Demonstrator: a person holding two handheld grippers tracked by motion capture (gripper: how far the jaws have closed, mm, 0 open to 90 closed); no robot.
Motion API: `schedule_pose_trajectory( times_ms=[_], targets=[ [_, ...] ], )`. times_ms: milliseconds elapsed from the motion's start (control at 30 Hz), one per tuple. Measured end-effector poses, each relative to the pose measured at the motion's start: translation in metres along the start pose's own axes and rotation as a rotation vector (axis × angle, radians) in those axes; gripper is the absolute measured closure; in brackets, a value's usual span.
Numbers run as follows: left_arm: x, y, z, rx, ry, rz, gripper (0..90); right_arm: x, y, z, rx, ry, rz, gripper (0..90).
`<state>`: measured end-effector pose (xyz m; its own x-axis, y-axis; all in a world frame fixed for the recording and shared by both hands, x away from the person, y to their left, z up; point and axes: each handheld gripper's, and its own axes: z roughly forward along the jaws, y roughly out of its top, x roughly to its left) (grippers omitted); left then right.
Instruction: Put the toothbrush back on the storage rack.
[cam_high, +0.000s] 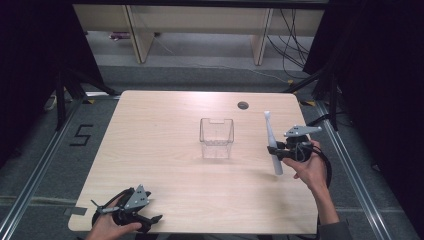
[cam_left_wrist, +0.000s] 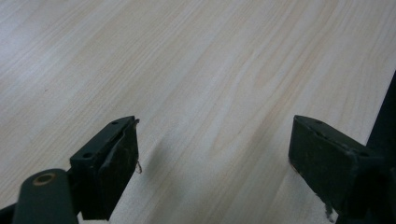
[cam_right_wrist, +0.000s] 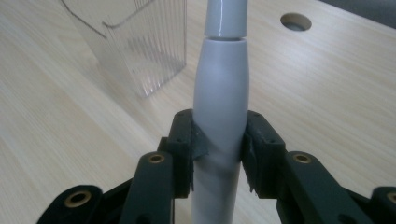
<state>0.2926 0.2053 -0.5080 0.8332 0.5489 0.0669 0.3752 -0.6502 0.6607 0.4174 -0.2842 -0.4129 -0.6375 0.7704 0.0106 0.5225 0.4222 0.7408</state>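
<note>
a black floor marking shaped like a "5" (cam_high: 81, 135) is lying left of the light wooden table (cam_high: 165, 120), while dark cables (cam_high: 292, 45) are trailing beyond it.

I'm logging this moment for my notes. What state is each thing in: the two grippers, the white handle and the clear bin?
Left gripper: open, holding nothing, low over the near-left of the table.
Right gripper: shut on the white handle.
White handle: gripped around its middle, both ends free.
Clear bin: upright, empty, mid-table.
</note>
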Motion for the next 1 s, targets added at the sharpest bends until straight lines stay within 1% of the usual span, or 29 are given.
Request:
schedule_pose_trajectory(
  times_ms=[33, 67, 100, 133, 167, 200, 233, 267, 300, 333, 367, 400, 433, 467, 500, 533, 567, 600, 633, 667, 700, 733, 767, 800, 833, 867, 967, 1000],
  targets=[
    [0.0, 0.0, 0.0, 0.003, -0.002, 0.003, 15.5, 0.001, 0.0, 0.001, -0.023, -0.001, 0.009, 67.1],
    [0.0, 0.0, 0.0, 0.003, -0.002, 0.003, 15.5, 0.001, 0.0, 0.001, -0.023, -0.001, 0.009, 67.1],
    [0.001, 0.001, -0.001, 0.002, 0.001, 0.02, 15.5, -0.001, 0.002, 0.002, -0.029, 0.004, -0.02, 67.2],
    [0.001, 0.001, -0.001, 0.005, 0.004, 0.024, 15.6, 0.0, 0.004, 0.003, -0.056, 0.017, 0.001, 67.1],
    [0.001, 0.001, -0.001, 0.005, 0.004, 0.024, 15.6, 0.0, 0.004, 0.003, -0.056, 0.017, 0.001, 67.1],
    [-0.001, 0.0, 0.0, -0.011, 0.007, -0.002, 15.6, 0.001, 0.005, 0.003, -0.06, 0.032, 0.024, 67.1],
    [0.0, 0.0, -0.001, -0.01, 0.009, 0.015, 15.6, 0.0, 0.007, 0.004, -0.077, 0.017, 0.003, 67.2],
    [0.0, 0.0, -0.001, -0.011, 0.009, 0.011, 15.6, 0.002, 0.008, 0.004, -0.072, 0.025, 0.024, 67.1],
    [0.0, 0.0, -0.001, -0.013, 0.01, 0.01, 15.6, 0.002, 0.009, 0.004, -0.075, 0.034, 0.031, 67.1],
    [0.0, 0.0, -0.001, -0.013, 0.009, 0.012, 15.6, 0.001, 0.011, 0.006, -0.108, 0.036, 0.026, 67.1],
    [0.001, 0.001, -0.002, -0.002, 0.005, 0.016, 15.6, 0.0, 0.013, 0.006, -0.112, 0.039, 0.016, 67.1],
    [0.001, 0.001, -0.002, -0.004, 0.005, 0.017, 15.6, 0.002, 0.014, 0.006, -0.107, 0.048, 0.044, 67.1],
    [0.001, 0.001, -0.002, -0.004, 0.005, 0.017, 15.6, 0.002, 0.014, 0.006, -0.107, 0.048, 0.044, 67.1],
    [0.001, 0.001, -0.002, -0.004, 0.005, 0.016, 15.6, 0.0, 0.015, 0.007, -0.123, 0.035, 0.011, 67.1],
    [0.001, 0.001, -0.002, -0.003, 0.005, 0.015, 15.6, 0.001, 0.017, 0.006, -0.116, 0.039, 0.018, 67.1],
    [0.001, 0.0, -0.001, -0.015, 0.011, 0.011, 15.6, 0.003, 0.02, 0.008, -0.139, 0.039, 0.022, 67.1],
    [0.001, 0.0, -0.001, -0.015, 0.011, 0.011, 15.6, 0.003, 0.02, 0.008, -0.139, 0.039, 0.022, 67.1],
    [0.001, 0.0, -0.001, -0.017, 0.013, 0.008, 15.6, 0.004, 0.024, 0.009, -0.139, 0.056, 0.03, 67.2],
    [0.001, 0.0, -0.001, -0.017, 0.013, 0.008, 15.6, 0.004, 0.024, 0.009, -0.139, 0.056, 0.03, 67.2],
    [0.001, 0.0, -0.001, -0.014, 0.007, 0.011, 15.6, 0.002, 0.026, 0.009, -0.151, 0.049, 0.009, 67.1],
    [0.001, 0.001, -0.002, -0.005, 0.007, 0.013, 15.6, 0.003, 0.028, 0.009, -0.153, 0.061, 0.021, 67.1],
    [0.001, 0.001, -0.002, -0.009, 0.008, 0.014, 15.6, 0.005, 0.029, 0.01, -0.156, 0.057, 0.035, 67.1],
    [0.002, 0.001, -0.002, -0.01, 0.009, 0.014, 15.6, 0.003, 0.031, 0.011, -0.175, 0.055, 0.004, 67.1],
    [0.002, 0.001, -0.003, -0.006, 0.011, 0.02, 15.6, 0.006, 0.033, 0.01, -0.161, 0.063, 0.033, 67.1],
    [0.002, 0.001, -0.002, -0.012, 0.008, 0.012, 15.6, 0.005, 0.035, 0.01, -0.168, 0.067, 0.02, 67.1],
    [0.002, 0.001, -0.002, -0.012, 0.009, 0.011, 15.6, 0.007, 0.038, 0.011, -0.18, 0.071, 0.029, 67.1],
    [0.002, 0.001, -0.002, -0.009, 0.008, 0.011, 15.6, 0.007, 0.04, 0.012, -0.191, 0.069, 0.028, 67.1],
    [0.002, 0.0, -0.002, -0.01, 0.008, 0.012, 15.6, 0.006, 0.042, 0.014, -0.202, 0.061, 0.008, 67.1]
  ],
)
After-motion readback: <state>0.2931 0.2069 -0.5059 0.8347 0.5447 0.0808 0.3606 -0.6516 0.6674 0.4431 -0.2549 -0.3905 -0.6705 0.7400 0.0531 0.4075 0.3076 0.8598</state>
